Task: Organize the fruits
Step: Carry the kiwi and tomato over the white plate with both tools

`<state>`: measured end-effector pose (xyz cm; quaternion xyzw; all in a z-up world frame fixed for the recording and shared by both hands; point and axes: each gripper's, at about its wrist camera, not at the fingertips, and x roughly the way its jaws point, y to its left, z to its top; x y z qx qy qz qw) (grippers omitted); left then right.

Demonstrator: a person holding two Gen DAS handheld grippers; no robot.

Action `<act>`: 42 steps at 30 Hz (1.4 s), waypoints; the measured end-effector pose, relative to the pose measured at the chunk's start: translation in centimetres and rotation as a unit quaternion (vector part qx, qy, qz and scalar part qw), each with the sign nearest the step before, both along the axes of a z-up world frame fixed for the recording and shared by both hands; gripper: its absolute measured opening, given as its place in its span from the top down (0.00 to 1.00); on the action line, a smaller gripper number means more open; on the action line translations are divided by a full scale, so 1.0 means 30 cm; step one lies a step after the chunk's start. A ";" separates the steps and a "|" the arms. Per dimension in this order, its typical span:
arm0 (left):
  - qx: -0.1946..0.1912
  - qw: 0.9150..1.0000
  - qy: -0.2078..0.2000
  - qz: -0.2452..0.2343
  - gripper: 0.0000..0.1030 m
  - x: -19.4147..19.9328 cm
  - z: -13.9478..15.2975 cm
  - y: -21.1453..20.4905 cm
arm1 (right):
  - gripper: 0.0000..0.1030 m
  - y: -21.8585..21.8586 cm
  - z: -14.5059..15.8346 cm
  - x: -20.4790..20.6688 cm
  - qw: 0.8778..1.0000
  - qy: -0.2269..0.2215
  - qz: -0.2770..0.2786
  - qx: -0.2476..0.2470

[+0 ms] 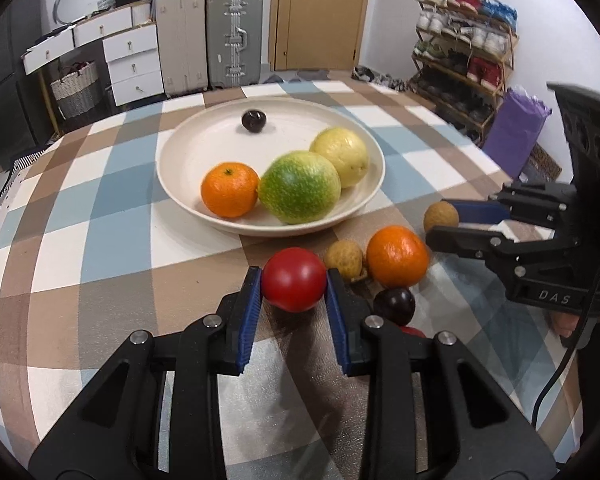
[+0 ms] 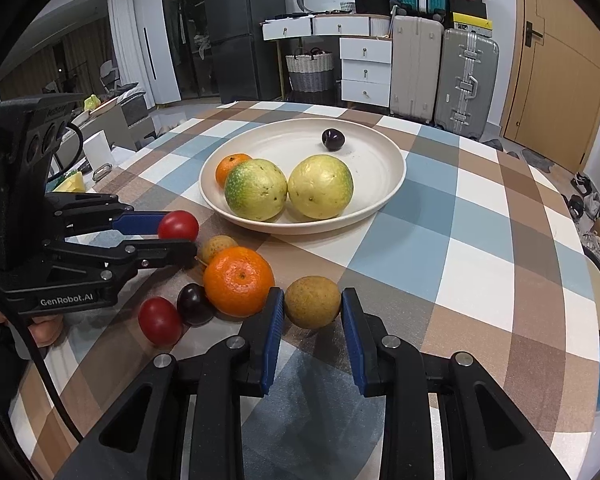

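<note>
Step in hand: loading the cream round plate (image 1: 172, 168). My left jaws (image 1: 294, 286) are clenched on the small glossy red tomato (image 1: 294, 284); my right jaws (image 2: 312, 308) bracket the brown round longan (image 2: 313, 301), contact uncertain. Next: lift, carry forward. Only the right view shows the second red tomato (image 2: 160, 321) fully.
</note>
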<state>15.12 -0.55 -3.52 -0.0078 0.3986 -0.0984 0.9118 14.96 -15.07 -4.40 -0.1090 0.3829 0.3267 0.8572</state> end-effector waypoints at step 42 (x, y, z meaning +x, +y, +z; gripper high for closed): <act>-0.028 0.996 -0.057 0.064 0.72 0.092 0.125 0.088 | 0.71 0.019 0.145 0.113 0.992 -0.046 -0.076 0.087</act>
